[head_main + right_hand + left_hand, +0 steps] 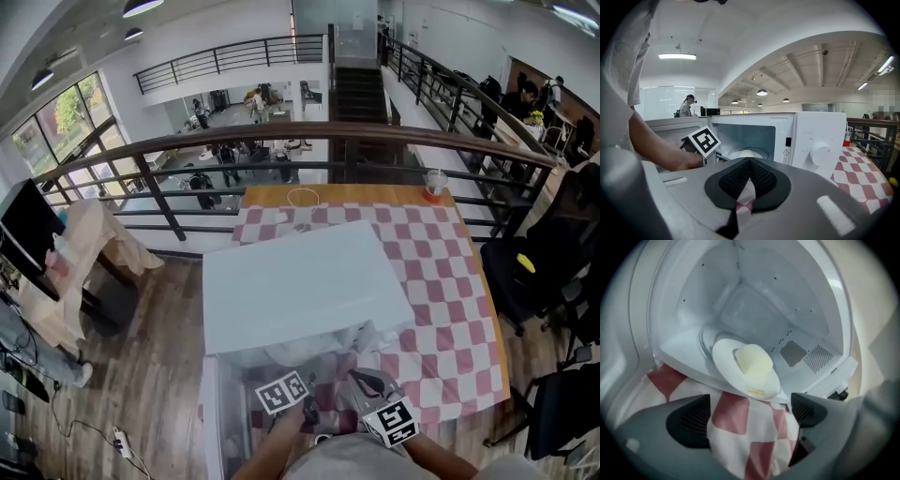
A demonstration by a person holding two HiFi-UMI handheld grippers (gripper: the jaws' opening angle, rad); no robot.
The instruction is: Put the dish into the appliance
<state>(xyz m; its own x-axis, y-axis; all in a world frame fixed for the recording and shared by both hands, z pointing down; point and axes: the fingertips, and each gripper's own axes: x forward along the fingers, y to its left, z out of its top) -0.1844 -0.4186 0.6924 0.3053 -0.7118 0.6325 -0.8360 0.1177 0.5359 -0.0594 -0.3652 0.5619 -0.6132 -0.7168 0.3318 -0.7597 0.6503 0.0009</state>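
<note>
The dish (725,363) sits inside the appliance (754,291), at the front edge of its floor. It looks hard, smooth and easy to break, so I would hold it by its rim. My left gripper (749,414) is wide apart and holds nothing, and my right gripper (749,177) is closed and empty.

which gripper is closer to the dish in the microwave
Left. The left gripper is open at the mouth of the microwave, the dish just beyond its jaws. The right gripper, shut, is held farther back, outside the cavity.
</note>
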